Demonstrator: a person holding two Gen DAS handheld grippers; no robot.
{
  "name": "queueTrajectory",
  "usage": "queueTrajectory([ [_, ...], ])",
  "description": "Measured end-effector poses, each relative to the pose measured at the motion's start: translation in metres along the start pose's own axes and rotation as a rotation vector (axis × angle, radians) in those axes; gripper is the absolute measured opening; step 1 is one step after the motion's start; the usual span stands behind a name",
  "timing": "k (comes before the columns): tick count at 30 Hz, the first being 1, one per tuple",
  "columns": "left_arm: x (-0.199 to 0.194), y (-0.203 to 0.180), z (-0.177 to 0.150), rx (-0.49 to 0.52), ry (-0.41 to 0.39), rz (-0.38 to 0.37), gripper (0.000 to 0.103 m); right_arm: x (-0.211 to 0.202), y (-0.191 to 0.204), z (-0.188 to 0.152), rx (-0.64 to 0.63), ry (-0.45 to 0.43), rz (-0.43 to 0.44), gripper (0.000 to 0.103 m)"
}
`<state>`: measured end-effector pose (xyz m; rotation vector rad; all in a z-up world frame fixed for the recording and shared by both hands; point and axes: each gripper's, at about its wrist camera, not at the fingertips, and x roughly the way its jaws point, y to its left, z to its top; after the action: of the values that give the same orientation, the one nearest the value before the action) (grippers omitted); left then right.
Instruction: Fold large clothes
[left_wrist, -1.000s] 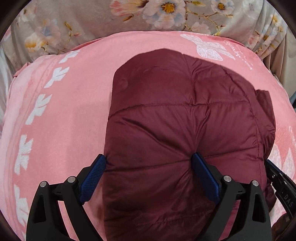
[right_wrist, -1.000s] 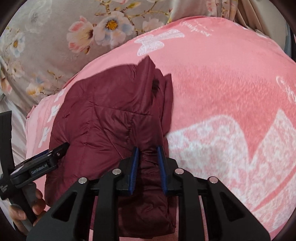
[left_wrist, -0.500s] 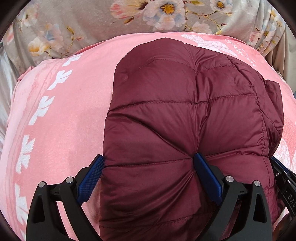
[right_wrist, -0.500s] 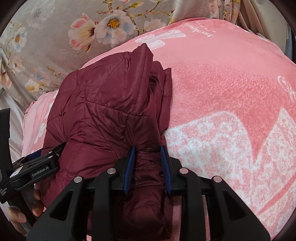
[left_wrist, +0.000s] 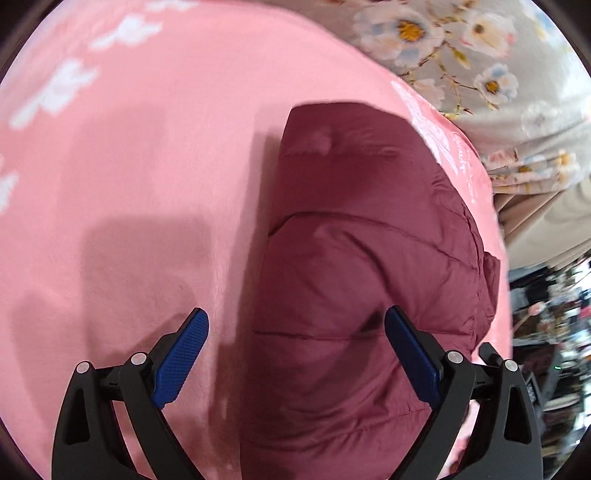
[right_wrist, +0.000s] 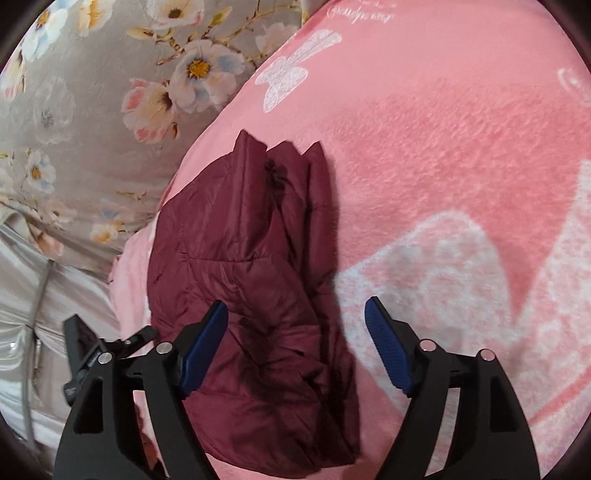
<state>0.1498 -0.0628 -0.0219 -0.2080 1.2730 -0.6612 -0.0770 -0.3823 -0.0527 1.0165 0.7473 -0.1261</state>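
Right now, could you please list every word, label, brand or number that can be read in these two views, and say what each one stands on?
None can be read for certain.
White cursive lettering on the pink fleece blanket, near the top edge of the right wrist view: upside down, too blurred to read.
The same kind of script on the blanket's edge in the left wrist view: blurred, unreadable.
Maroon quilted puffer jacket: no text visible.

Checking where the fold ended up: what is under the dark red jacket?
The jacket lies on a pink blanket. Whatever sits directly beneath the jacket is covered.
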Motion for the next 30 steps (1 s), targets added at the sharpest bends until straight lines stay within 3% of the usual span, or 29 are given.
queueTrajectory([
  [4, 0.012, 0.001, 0.000, -0.016, 0.041, -0.069, 0.094, 0.024, 0.005, 0.001, 0.038, 0.085, 0.075, 0.082],
  [8, 0.021, -0.017, -0.005, 0.049, 0.065, -0.083, 0.093, 0.033, 0.015, 0.001, 0.000, 0.082, 0.072, 0.083],
  [11, 0.025, -0.031, -0.007, 0.094, 0.060, -0.062, 0.091, 0.037, 0.023, -0.001, -0.025, 0.084, 0.084, 0.066],
  [13, 0.019, -0.041, -0.011, 0.141, 0.025, -0.031, 0.082, 0.032, 0.029, 0.000, -0.060, 0.068, 0.099, 0.037],
  [16, 0.004, -0.052, -0.012, 0.212, -0.032, -0.023, 0.061, 0.018, 0.044, 0.002, -0.125, 0.028, 0.090, 0.022],
  [17, -0.001, -0.056, -0.010, 0.227, -0.048, -0.033, 0.051, 0.012, 0.053, 0.003, -0.151, -0.024, 0.084, 0.021],
  [20, -0.024, -0.071, -0.004, 0.290, -0.109, -0.058, 0.038, 0.001, 0.082, 0.008, -0.228, -0.084, 0.075, 0.018],
  [25, -0.064, -0.092, 0.018, 0.414, -0.268, -0.005, 0.038, -0.007, 0.135, 0.023, -0.372, -0.194, 0.105, 0.017],
  [30, -0.089, -0.103, 0.052, 0.491, -0.406, 0.068, 0.038, 0.011, 0.193, 0.051, -0.489, -0.267, 0.138, 0.017],
])
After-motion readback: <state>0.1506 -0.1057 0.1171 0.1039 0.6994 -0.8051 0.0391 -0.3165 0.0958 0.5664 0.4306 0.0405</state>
